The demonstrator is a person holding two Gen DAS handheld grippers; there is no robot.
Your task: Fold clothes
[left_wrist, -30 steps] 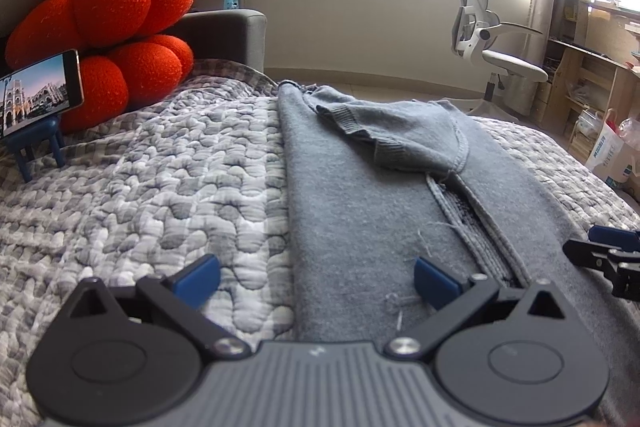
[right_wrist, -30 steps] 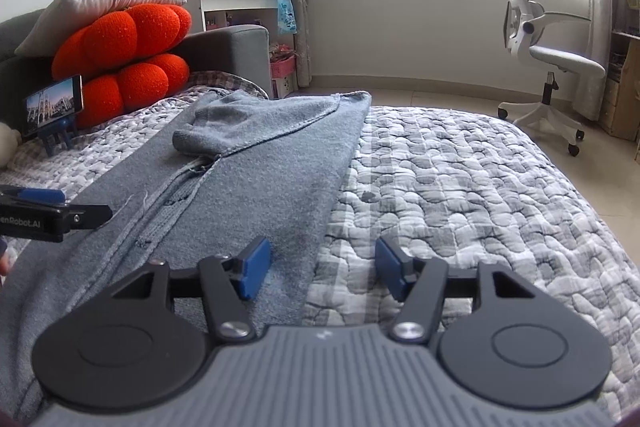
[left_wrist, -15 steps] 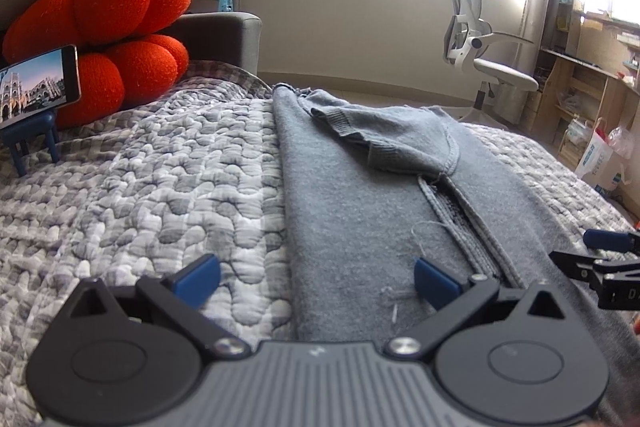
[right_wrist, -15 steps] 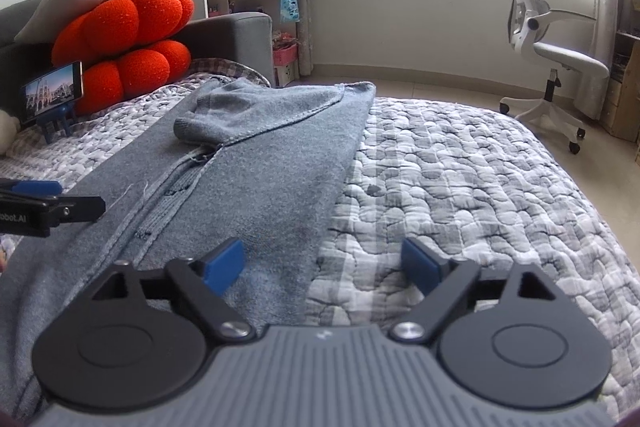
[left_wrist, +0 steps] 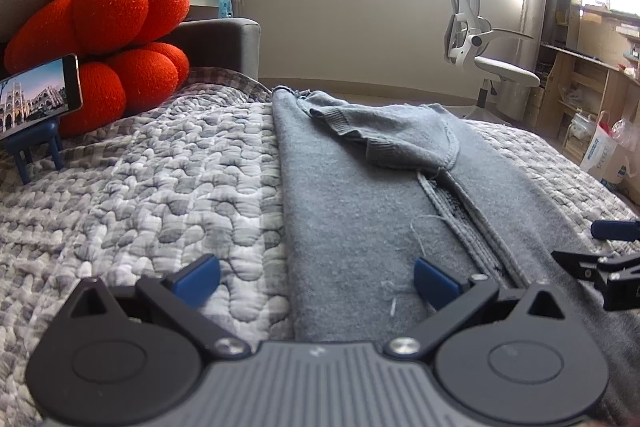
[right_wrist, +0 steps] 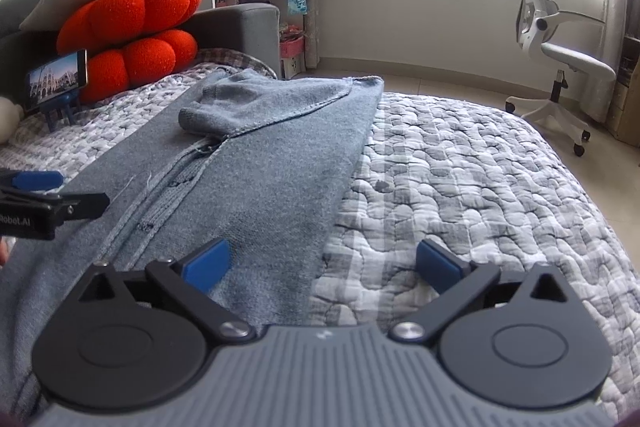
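Both tongs are held low over the near end of the bed (right_wrist: 460, 163), pointing along it, jaws spread wide and nothing gripped. The left tongs (left_wrist: 316, 277) straddle the left edge of the sweater (left_wrist: 360, 211); the right tongs (right_wrist: 322, 261) straddle its right edge. The sweater is laid lengthwise on the quilt, a sleeve folded across its far part. "Robot.AI" can be read on the left tongs in the right view.
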